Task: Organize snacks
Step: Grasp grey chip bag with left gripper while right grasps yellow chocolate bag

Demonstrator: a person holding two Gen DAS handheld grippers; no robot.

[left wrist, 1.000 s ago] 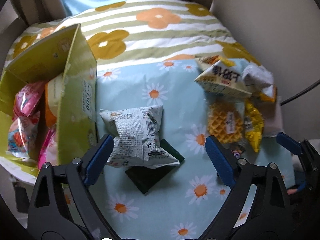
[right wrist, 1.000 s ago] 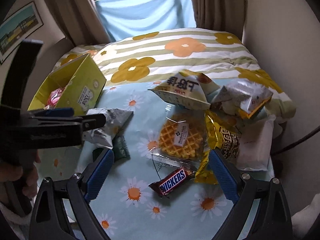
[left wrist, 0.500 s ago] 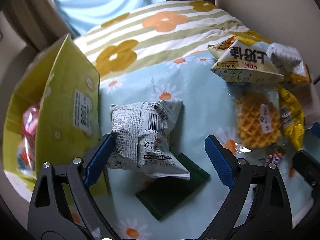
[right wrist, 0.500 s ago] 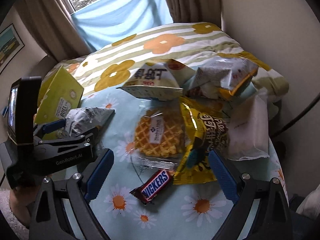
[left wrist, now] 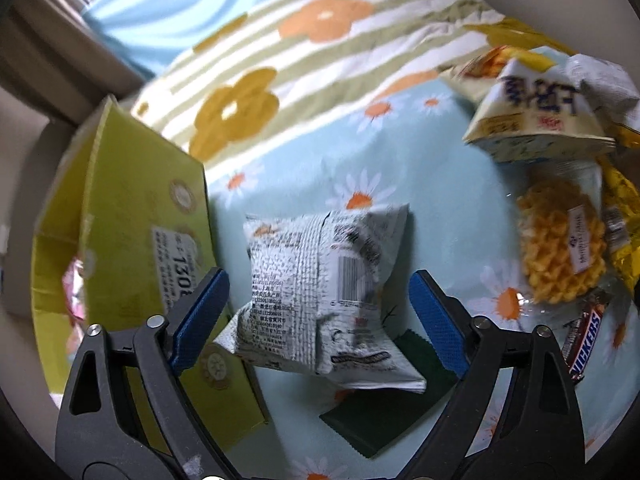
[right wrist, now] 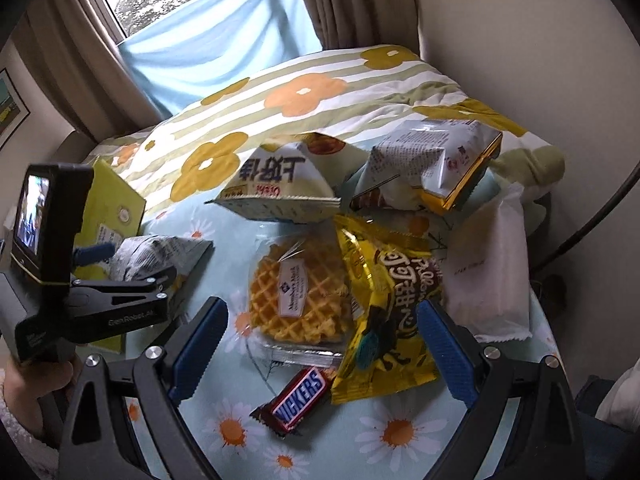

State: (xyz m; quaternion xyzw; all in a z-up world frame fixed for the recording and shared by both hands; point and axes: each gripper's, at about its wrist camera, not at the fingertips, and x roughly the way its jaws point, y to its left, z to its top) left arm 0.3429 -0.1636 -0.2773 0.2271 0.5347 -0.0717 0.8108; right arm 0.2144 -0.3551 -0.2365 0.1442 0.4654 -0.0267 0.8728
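A white printed snack bag (left wrist: 320,292) lies on the daisy cloth, partly on a dark green packet (left wrist: 384,408). My left gripper (left wrist: 318,312) straddles this bag with its jaws closing; gaps still show between the blue pads and the bag. Just to the left stands the yellow-green box (left wrist: 132,216) with pink packets inside. My right gripper (right wrist: 320,312) hangs open above a wrapped waffle (right wrist: 298,300), a Snickers bar (right wrist: 298,398) and a yellow bag (right wrist: 392,312), holding nothing. In the right wrist view the left gripper (right wrist: 120,264) sits over the white bag (right wrist: 168,252).
Behind the waffle are a white triangular bag (right wrist: 280,188), a white and gold bag (right wrist: 432,160) and a plain white pack (right wrist: 492,272). A striped flowered cover (right wrist: 304,92) rises at the back. A wall stands on the right, and a hand (right wrist: 36,384) holds the left gripper.
My left gripper came down and closer over the white bag, rolled a little, and its jaws narrowed. My right gripper shifted in and down toward the waffle, Snickers and yellow bag.
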